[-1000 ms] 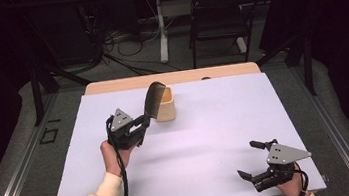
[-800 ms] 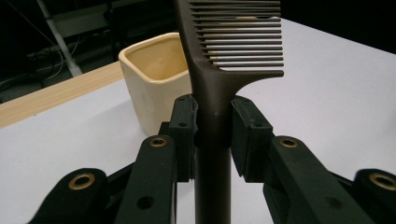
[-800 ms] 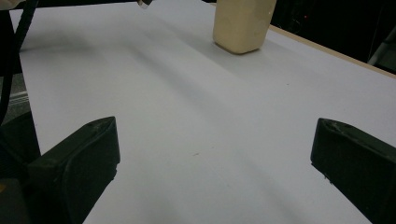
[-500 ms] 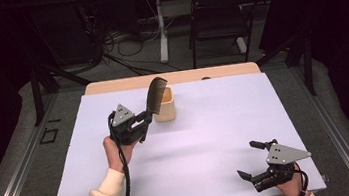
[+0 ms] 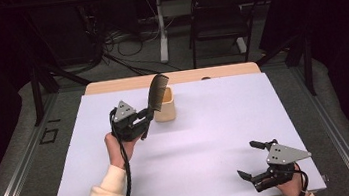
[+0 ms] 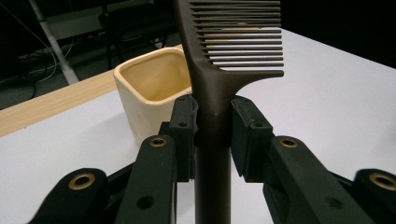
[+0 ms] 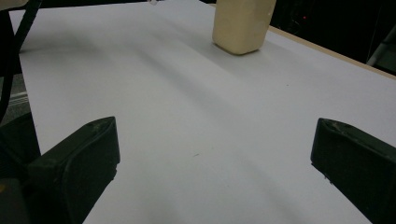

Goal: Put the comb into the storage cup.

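**Comb carried toward the cup**

Our left gripper (image 5: pixel 140 124) is clamped on the dark comb (image 5: pixel 157 92), its two jaws pressed against the handle just below where the teeth begin, as the left gripper view makes plain. The comb stands nearly upright, teeth end uppermost, tilted a little toward the far edge of the table (image 5: pixel 226 122).

A second ago we held the comb slightly nearer the table's left edge. Now the hand has moved in, so that the comb's upper part stands in front of the cream cup (image 5: pixel 164 105) in the high view, just beside its left wall. Whether comb and cup touch we cannot tell from here; in the left gripper view the cup (image 6: pixel 149 86) sits a little behind and to one side of the handle, its mouth open and empty.

We judge that the comb is on its way into the cup and that the approach is nearly done. What remains is to bring the comb over the opening and lower it in.

The cup stands near the middle of the far edge. Our right gripper (image 5: pixel 256 166) rests near the near right corner, jaws wide apart and holding nothing, unmoved over the last second.
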Demonstrator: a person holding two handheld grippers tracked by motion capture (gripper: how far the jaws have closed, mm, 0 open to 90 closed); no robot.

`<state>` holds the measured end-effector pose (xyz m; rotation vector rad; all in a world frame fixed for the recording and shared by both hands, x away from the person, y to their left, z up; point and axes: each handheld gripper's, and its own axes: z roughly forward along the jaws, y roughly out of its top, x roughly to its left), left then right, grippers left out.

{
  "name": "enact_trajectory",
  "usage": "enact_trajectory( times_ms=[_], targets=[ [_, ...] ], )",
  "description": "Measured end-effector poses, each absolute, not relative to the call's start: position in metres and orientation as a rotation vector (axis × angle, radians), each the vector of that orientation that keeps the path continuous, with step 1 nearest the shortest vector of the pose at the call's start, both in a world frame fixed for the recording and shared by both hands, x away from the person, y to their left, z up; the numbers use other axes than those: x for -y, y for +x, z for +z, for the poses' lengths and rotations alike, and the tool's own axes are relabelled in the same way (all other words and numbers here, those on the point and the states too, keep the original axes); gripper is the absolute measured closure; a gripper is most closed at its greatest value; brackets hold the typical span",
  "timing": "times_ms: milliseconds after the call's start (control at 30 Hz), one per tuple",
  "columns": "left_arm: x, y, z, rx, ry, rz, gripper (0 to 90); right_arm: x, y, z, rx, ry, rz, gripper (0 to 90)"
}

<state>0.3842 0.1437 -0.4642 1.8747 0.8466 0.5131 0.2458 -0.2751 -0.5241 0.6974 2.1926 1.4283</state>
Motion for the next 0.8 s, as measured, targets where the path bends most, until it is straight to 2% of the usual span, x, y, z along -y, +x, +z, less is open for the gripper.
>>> enact_trajectory(
  times_ms=[800],
  targets=[
    [-0.126, 0.4, -0.445, -0.814, 1.885, 0.487, 71.9, 0.275, 0.246, -0.525, -2.193, 0.697, 1.444, 0.6]
  ],
)
